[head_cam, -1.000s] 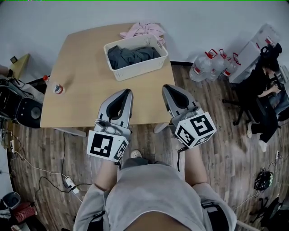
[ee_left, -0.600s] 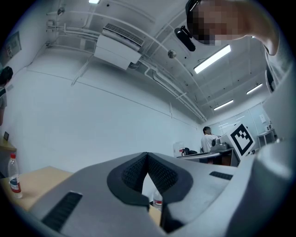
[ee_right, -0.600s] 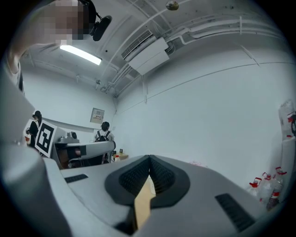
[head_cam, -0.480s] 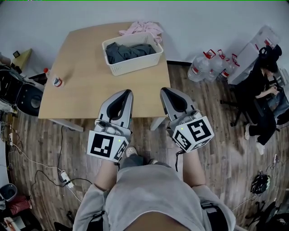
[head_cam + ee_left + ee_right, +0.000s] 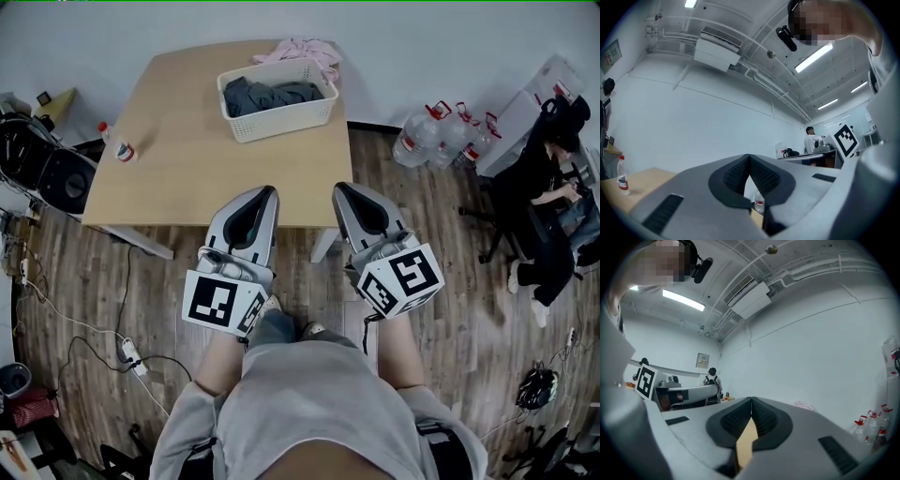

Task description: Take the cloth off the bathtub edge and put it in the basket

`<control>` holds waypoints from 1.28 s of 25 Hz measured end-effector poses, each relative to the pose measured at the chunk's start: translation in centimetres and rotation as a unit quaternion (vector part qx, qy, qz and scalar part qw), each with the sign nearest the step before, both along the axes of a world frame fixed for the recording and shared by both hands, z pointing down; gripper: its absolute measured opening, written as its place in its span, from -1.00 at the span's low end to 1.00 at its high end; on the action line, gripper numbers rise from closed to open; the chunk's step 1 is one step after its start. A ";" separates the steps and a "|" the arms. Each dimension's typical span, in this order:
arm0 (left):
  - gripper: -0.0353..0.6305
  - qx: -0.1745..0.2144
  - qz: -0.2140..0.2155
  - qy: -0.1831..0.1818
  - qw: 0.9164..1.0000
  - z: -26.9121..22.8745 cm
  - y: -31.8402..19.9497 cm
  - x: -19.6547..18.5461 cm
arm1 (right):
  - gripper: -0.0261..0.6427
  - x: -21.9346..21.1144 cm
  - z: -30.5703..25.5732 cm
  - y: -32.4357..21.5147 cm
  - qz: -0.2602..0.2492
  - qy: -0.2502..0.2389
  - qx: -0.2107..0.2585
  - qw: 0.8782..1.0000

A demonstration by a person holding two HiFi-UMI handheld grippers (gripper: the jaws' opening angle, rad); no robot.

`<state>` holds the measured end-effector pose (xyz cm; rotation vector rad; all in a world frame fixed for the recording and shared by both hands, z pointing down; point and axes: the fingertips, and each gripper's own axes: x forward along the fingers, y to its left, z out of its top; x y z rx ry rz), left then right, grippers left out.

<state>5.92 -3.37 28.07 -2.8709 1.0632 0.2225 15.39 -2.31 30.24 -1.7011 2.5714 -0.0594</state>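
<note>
- While the person stands back from the desk (image 5: 206,159), the left tool (image 5: 264,191) and the right tool (image 5: 343,188) hang side by side at lower centre, both pointing toward it.
- Each tool's own view shows its pads pressed together at the tip with nothing caught between them, so both are closed and both are empty.
- At top centre, the white basket (image 5: 281,122) sits on the desk's far end with a dark grey cloth (image 5: 272,94) heaped inside. A pink cloth (image 5: 302,52) lies just behind the basket, at the desk's edge.
- No bathtub is in sight, so the grey cloth looks already delivered.
- Handling call: that fabric looks light, soft and floppy. I'd pinch a raised fold near the middle, because a corner grab would leave it trailing.
- A small bottle (image 5: 124,150) stands at the desk's left edge, well apart from the basket.
</note>
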 end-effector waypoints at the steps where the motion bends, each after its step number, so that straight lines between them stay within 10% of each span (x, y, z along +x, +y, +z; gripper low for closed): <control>1: -0.90 0.001 -0.001 0.000 1.000 0.0 0.5 0.0 | -0.89 0.0 0.0 0.4 -0.002 -0.001 0.000 1.000; 32: -0.90 0.012 -0.005 -0.001 1.000 -0.7 5.4 1.4 | -0.89 1.2 -0.1 5.1 -0.007 -0.010 0.002 1.000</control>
